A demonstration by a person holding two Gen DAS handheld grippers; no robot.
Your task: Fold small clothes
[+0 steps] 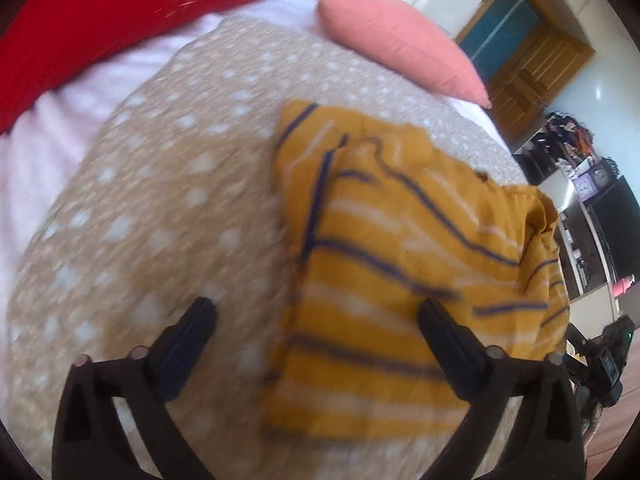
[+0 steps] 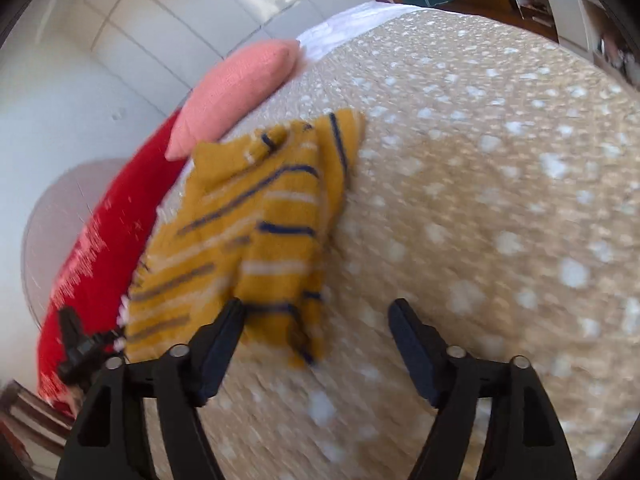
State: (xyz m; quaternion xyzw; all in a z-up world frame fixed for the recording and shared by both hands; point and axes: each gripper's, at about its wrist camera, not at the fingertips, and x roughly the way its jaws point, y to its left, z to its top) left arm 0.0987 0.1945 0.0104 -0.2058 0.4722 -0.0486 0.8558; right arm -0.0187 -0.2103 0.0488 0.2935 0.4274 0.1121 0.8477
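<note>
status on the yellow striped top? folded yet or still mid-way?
Partly done: the yellow striped top lies on the dotted beige blanket with its sides already turned in, layers overlapping. In hand: nothing. The left claw and right claw are both open, above the cloth's near edge. Left: probably a final fold, since the top is long and a bit rumpled.
</note>
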